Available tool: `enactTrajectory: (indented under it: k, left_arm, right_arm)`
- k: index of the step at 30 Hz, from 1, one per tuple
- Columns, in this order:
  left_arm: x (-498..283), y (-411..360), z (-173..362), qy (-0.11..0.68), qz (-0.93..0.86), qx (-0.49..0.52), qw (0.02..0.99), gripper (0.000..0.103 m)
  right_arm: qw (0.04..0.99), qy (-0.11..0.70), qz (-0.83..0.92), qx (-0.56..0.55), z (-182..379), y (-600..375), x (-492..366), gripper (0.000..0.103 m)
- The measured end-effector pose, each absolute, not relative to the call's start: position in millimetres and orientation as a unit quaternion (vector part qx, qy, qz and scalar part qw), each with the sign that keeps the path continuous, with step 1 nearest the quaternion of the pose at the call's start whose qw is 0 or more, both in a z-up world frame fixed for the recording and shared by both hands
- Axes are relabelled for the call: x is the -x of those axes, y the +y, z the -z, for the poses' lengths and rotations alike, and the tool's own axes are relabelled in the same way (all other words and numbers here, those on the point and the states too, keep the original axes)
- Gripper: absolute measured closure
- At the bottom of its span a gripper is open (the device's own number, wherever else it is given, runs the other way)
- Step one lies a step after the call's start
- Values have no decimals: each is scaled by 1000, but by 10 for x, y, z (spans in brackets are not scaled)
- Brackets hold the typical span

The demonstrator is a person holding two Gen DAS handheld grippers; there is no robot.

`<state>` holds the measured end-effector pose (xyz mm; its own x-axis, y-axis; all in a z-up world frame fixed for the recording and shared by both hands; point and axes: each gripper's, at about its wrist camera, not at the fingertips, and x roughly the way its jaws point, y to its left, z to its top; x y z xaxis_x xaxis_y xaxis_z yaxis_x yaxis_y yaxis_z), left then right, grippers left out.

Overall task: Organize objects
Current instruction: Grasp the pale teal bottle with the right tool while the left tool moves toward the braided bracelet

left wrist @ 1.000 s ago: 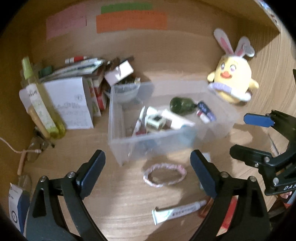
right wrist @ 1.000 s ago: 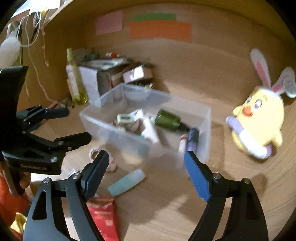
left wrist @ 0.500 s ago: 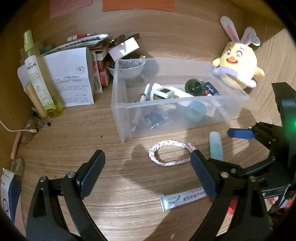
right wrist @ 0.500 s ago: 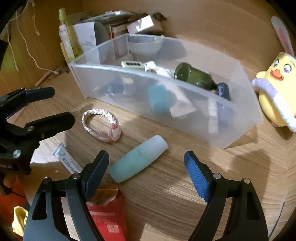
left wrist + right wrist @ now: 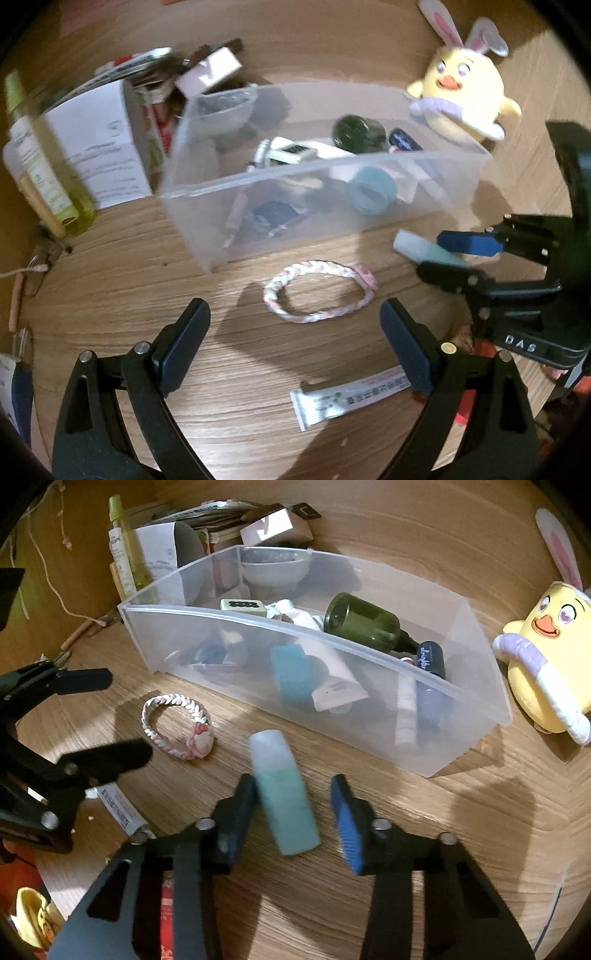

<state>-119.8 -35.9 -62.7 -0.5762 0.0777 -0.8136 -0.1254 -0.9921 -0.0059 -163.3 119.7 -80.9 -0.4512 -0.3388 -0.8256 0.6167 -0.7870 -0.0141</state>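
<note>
A clear plastic bin [image 5: 476, 716] [image 5: 207, 192] holds a green bottle [image 5: 362, 622], tubes and small items. A teal tube bottle [image 5: 284, 794] lies on the wooden table just in front of the bin. My right gripper [image 5: 293, 805] straddles it with jaws partly closed; the left pad is near it, the right pad apart. It shows in the left wrist view [image 5: 424, 251]. A pink-white braided bracelet [image 5: 319, 291] [image 5: 177, 725] lies ahead of my open, empty left gripper [image 5: 293, 350]. A white sachet [image 5: 351, 400] lies by its right finger.
A yellow bunny plush [image 5: 550, 653] [image 5: 465, 99] sits right of the bin. A yellow-green spray bottle [image 5: 44, 166], a white box [image 5: 99, 147] and stacked packets stand at the back left. A red packet [image 5: 166, 923] lies under my right gripper.
My right gripper has moved forward over the teal tube bottle and its jaws have narrowed around it. My left gripper has drawn closer to the bracelet.
</note>
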Motion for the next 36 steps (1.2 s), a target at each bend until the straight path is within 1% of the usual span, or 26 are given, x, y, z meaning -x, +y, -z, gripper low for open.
enactTrajectory:
  k: [1, 2, 9, 12, 14, 15, 16, 17, 19, 20, 22, 23, 25, 26, 27, 29, 36]
  left_arm:
    - [1217, -333, 637, 30, -886, 460, 60, 9]
    - [1239, -304, 648, 34, -883, 463, 63, 9]
    - [1442, -150, 741, 62, -870, 484, 67, 9]
    - [1504, -144, 796, 55, -866, 493, 67, 9]
    - [1526, -174, 815, 36, -866, 494, 70, 13]
    - [1526, -186, 811, 32, -867, 492, 69, 18]
    - [1522, -186, 806, 33, -869, 489, 67, 27]
    - [1516, -192, 797, 31, -870, 487, 67, 30]
    - [1505, -201, 781, 31, -872, 485, 66, 41]
    - [1496, -205, 774, 32, -873, 483, 68, 44]
    - [1449, -190, 758, 34, -874, 479, 72, 60]
    - [1431, -186, 752, 36, -875, 478, 73, 64]
    - [1391, -180, 744, 39, -875, 476, 76, 78]
    - [1376, -179, 742, 40, -876, 475, 77, 81]
    - [1361, -179, 741, 42, -876, 473, 78, 88]
    - [1329, -174, 742, 43, -877, 472, 78, 90]
    - [1136, -205, 689, 33, -884, 461, 73, 90]
  right_arm:
    - [288, 160, 836, -438, 805, 1205, 1630, 78]
    - [289, 162, 836, -437, 802, 1215, 1625, 80]
    - [284, 160, 841, -432, 800, 1380, 1554, 80]
    - [280, 155, 843, -432, 799, 1486, 1523, 80]
    - [276, 153, 846, -430, 787, 1547, 1500, 80]
    - [274, 152, 848, -428, 783, 1563, 1494, 80]
    - [274, 151, 849, -426, 775, 1582, 1484, 80]
    - [274, 150, 850, -425, 766, 1600, 1474, 80]
    - [276, 145, 851, -422, 744, 1645, 1460, 80]
    - [277, 143, 852, -421, 736, 1655, 1455, 80]
    - [280, 139, 852, -419, 725, 1673, 1439, 80]
    - [281, 137, 853, -418, 720, 1681, 1431, 80]
    - [283, 134, 853, -417, 723, 1679, 1430, 80]
    - [284, 133, 853, -417, 723, 1688, 1420, 80]
    - [284, 131, 853, -417, 723, 1690, 1415, 80]
    - [285, 128, 853, -417, 726, 1707, 1397, 80]
    - [286, 113, 859, -409, 656, 1755, 1339, 80]
